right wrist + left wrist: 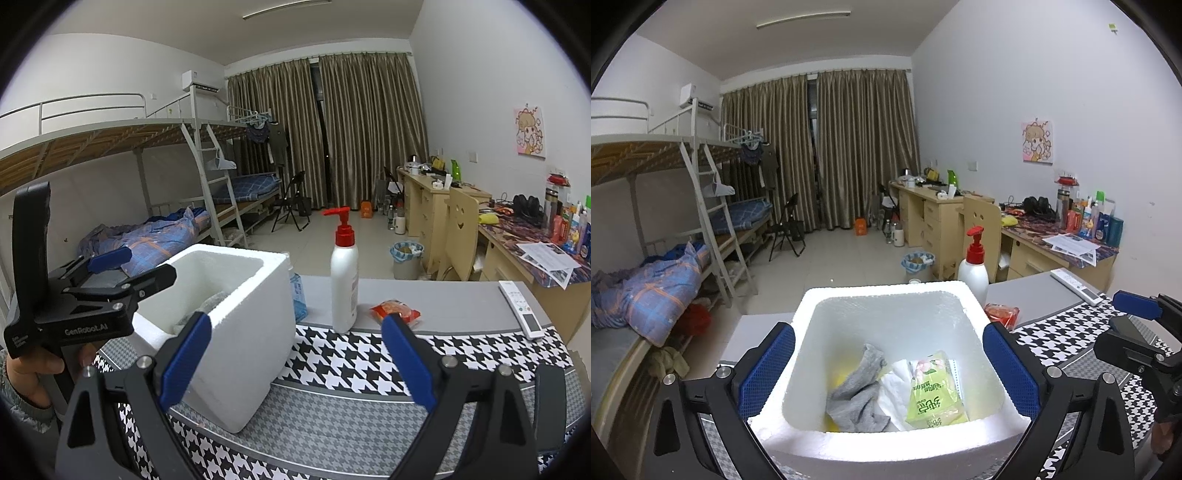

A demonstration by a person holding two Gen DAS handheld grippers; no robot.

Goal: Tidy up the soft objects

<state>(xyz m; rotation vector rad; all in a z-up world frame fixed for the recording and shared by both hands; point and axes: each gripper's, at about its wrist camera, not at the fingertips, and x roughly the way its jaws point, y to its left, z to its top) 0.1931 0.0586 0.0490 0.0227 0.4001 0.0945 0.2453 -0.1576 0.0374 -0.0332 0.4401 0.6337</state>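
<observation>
A white foam box (882,295) stands on the table and holds a grey sock (857,395), a green tissue pack (934,391), white paper and something yellow underneath. My left gripper (888,373) is open and empty, its blue pads straddling the box from above. It also shows in the right wrist view (110,273) over the box (236,347). My right gripper (295,354) is open and empty above the houndstooth cloth, right of the box. A red soft packet (395,312) lies ahead of it and also shows in the left wrist view (1001,314).
A white pump bottle with a red top (343,284) stands right of the box. A white remote (521,308) lies at the table's right edge. A blue packet (299,295) sits behind the box. Bunk beds, desks and a bin stand beyond the table.
</observation>
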